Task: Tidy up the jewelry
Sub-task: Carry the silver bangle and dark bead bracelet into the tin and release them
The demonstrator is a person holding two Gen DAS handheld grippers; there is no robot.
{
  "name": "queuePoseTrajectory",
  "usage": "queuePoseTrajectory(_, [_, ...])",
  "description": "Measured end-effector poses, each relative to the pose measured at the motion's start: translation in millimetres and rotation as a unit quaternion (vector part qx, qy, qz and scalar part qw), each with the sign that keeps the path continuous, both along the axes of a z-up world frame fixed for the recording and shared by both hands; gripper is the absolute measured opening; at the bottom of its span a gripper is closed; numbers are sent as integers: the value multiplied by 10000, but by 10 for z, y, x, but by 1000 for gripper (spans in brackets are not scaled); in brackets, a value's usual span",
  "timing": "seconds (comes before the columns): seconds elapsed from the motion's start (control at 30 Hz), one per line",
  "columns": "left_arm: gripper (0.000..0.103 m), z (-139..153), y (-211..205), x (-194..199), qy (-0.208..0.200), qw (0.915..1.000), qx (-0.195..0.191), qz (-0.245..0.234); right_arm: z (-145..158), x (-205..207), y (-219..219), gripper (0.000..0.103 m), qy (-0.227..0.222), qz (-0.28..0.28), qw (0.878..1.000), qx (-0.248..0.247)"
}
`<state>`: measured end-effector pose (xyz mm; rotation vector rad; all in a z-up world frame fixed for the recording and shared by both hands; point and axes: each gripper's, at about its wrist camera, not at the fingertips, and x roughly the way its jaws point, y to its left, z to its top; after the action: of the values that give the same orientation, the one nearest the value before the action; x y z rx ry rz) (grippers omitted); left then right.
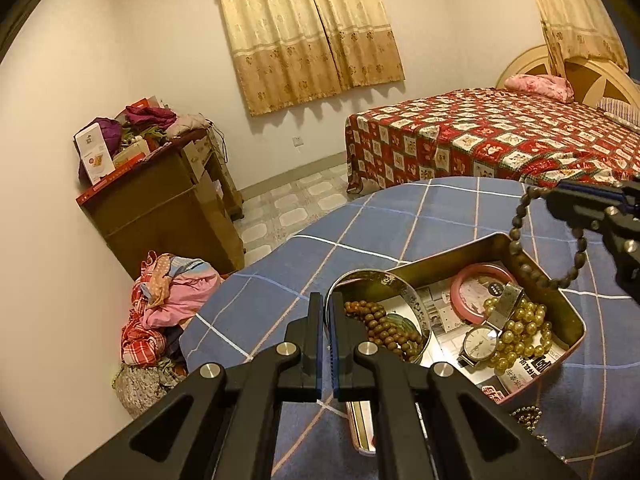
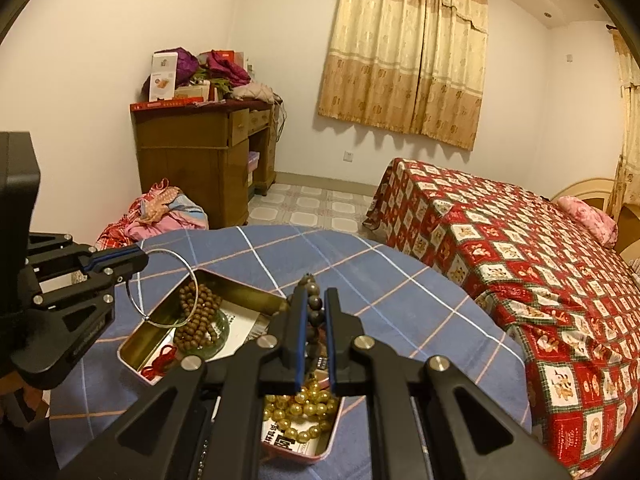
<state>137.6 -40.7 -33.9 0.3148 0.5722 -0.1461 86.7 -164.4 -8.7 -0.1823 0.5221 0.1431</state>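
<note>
Dark bead bracelet: round brown beads, hanging over the open tin.
Right gripper: clamped on the bracelet.
Left gripper: pinching a silver bangle.

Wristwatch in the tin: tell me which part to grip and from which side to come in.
Grip the wristwatch by its metal band, coming down from above with the fingers across the strap's width. The band arches up beside the golden beads in the tin, while the round face lies low and nearly flat, probably too wide to pinch.
</note>
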Motion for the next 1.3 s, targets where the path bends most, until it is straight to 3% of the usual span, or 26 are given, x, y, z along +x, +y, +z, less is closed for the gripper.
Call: queuePoseTrajectory(1.3, [2, -320, -51, 159, 304, 9994, 190, 3, -371, 219, 11, 10, 511, -72, 9987, 28])
